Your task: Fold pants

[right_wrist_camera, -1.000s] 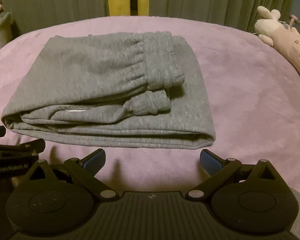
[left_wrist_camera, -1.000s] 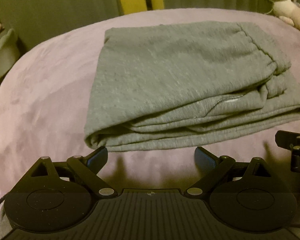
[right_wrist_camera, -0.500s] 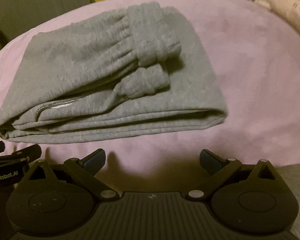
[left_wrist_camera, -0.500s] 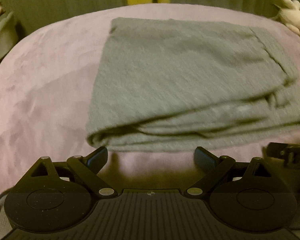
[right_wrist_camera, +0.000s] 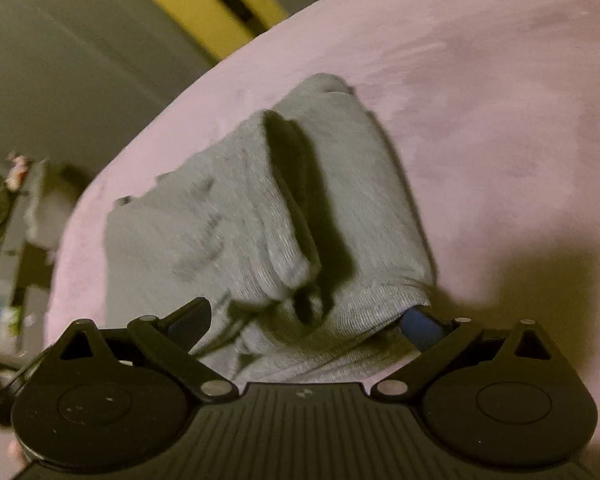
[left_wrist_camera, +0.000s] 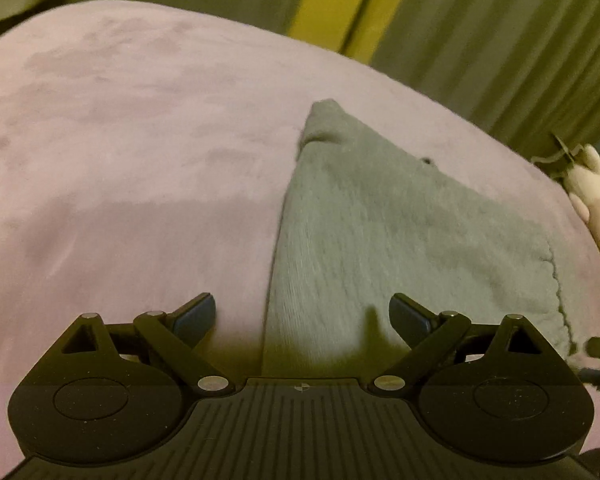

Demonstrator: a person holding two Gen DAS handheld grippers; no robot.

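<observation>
The grey pants (left_wrist_camera: pixel 400 232) lie folded into a compact stack on the pink bedspread (left_wrist_camera: pixel 120 168). My left gripper (left_wrist_camera: pixel 302 316) is open, right above the stack's near left edge, the left finger over the bedspread and the right finger over the cloth. In the right wrist view the pants (right_wrist_camera: pixel 260 216) show their ribbed waistband and a cuff on top. My right gripper (right_wrist_camera: pixel 306 322) is open, with the stack's near right corner lying between its fingers. Both views are tilted and blurred.
A plush toy (left_wrist_camera: pixel 596 196) lies at the bedspread's right edge. Green curtains (left_wrist_camera: pixel 480 40) with a yellow strip hang behind the bed. Cluttered furniture (right_wrist_camera: pixel 4 216) stands off the bed's left side in the right wrist view.
Both grippers moved forward and down onto the stack's near edge and tilted. The left now straddles the left edge; the right has the right corner between its open fingers.
</observation>
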